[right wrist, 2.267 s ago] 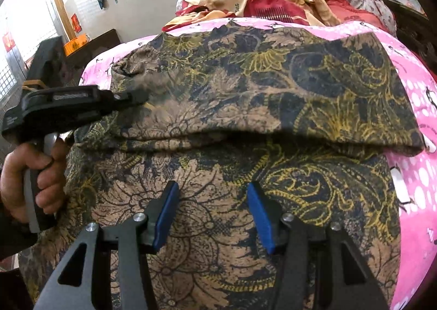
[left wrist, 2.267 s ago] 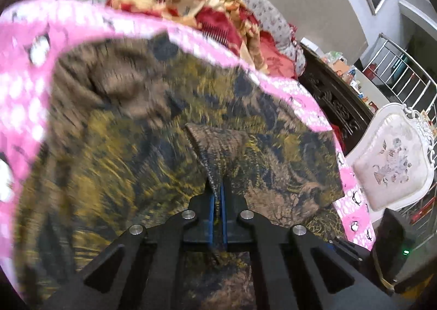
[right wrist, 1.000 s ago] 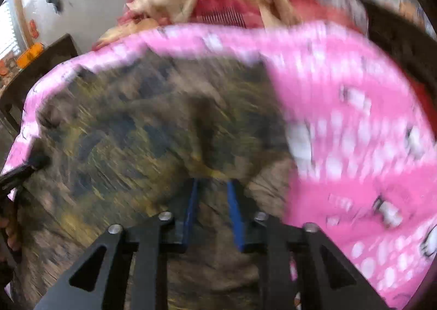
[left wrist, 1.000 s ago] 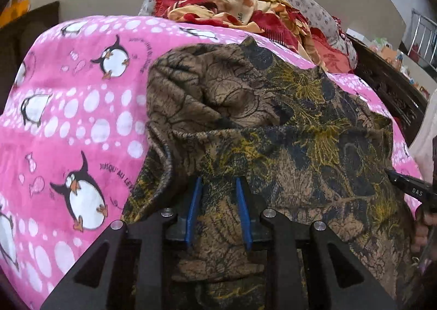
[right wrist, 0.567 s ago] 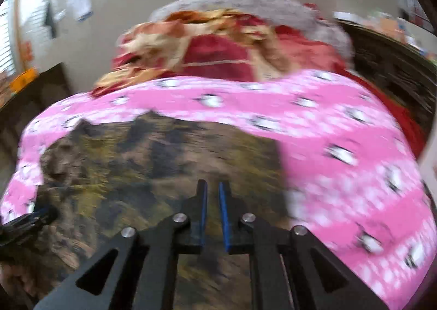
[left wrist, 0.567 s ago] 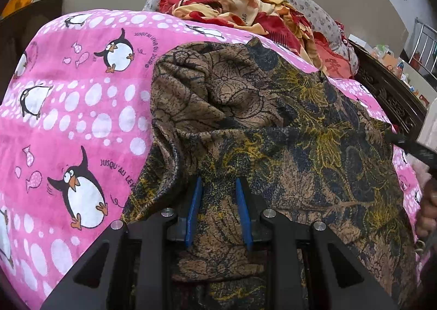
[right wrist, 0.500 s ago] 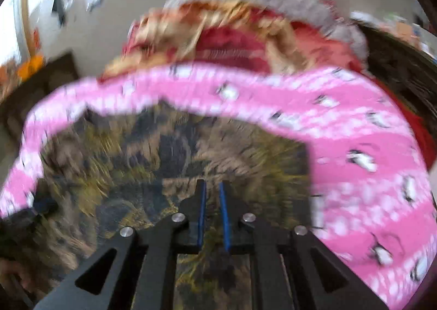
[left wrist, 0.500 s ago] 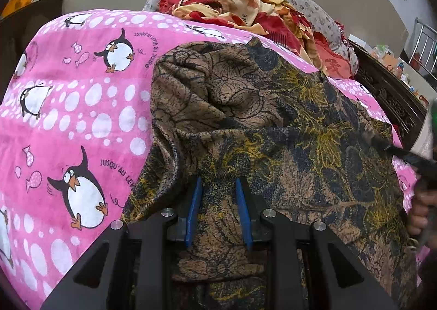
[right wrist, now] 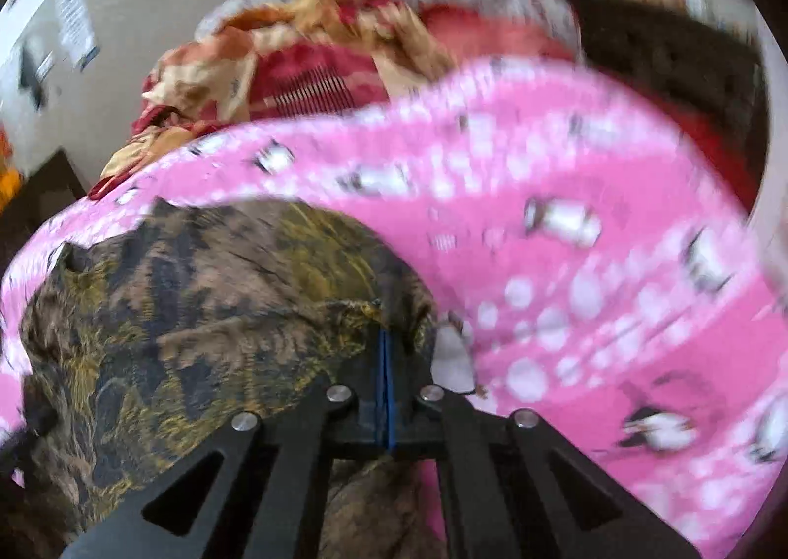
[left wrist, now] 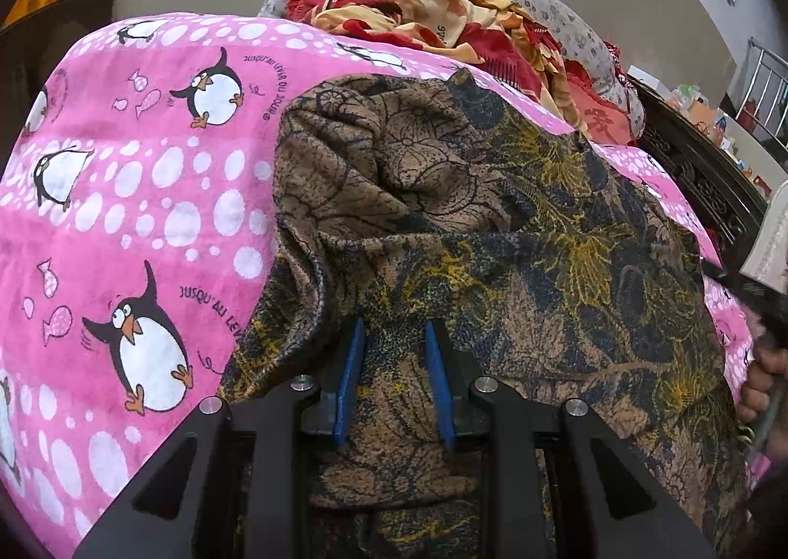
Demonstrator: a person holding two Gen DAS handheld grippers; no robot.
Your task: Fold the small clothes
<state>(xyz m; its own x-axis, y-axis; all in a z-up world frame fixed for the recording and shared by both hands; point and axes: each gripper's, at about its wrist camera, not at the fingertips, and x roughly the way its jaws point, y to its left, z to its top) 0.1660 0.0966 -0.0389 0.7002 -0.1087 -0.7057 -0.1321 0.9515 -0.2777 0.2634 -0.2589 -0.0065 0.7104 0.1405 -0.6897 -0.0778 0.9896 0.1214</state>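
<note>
A brown, navy and yellow floral garment (left wrist: 492, 224) lies folded and rumpled on a pink penguin blanket (left wrist: 123, 194). My left gripper (left wrist: 394, 337) is open, its blue pads on either side of a fold at the garment's near edge. In the blurred right wrist view the same garment (right wrist: 197, 312) lies at the left. My right gripper (right wrist: 385, 342) is shut on the garment's right edge and lifts it slightly. The hand holding the right gripper shows at the right edge of the left wrist view (left wrist: 763, 377).
A heap of red and cream bedding (left wrist: 443, 17) lies on a grey floral pillow (left wrist: 566, 27) at the far end. A dark carved wooden bed frame (left wrist: 699, 175) runs along the right side. Bare pink blanket (right wrist: 591, 288) spreads right of the garment.
My right gripper has closed fully on the garment's right edge and swung over it. My left gripper, which let go earlier, has stayed open and still at the near edge.
</note>
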